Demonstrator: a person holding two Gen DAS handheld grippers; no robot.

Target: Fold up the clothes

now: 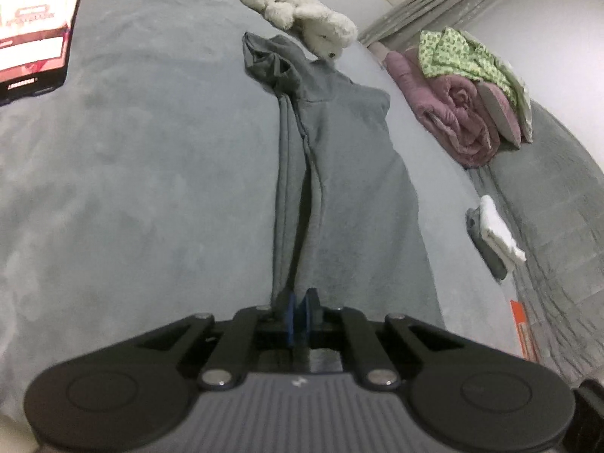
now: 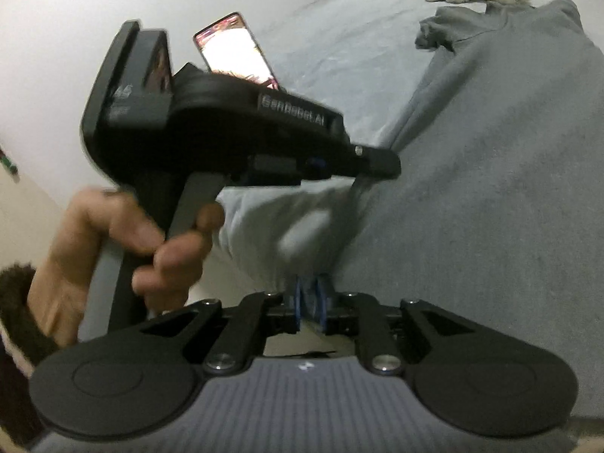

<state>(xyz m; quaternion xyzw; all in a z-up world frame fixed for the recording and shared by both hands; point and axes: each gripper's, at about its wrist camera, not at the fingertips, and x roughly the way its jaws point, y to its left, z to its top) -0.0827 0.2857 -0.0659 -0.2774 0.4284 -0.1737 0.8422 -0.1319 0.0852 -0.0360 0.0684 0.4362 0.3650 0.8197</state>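
Observation:
A grey garment (image 1: 339,173) lies stretched lengthwise on the grey bed, its collar end near a plush toy. In the left wrist view my left gripper (image 1: 300,311) is shut on the garment's near hem, which rises in a fold between the blue pads. In the right wrist view the same grey garment (image 2: 490,143) spreads to the right, and my right gripper (image 2: 309,302) is shut on its near edge, cloth bunched between the blue pads. The left gripper's black body (image 2: 241,128) shows there too, held by a person's hand (image 2: 124,234), clamping the hem just ahead.
A white plush toy (image 1: 302,11) lies at the garment's far end. A lit tablet (image 1: 34,26) sits on the bed at the far left. Rolled pink bedding with a green patterned cloth (image 1: 468,87) and a small folded white-and-grey pile (image 1: 490,238) lie along the right edge.

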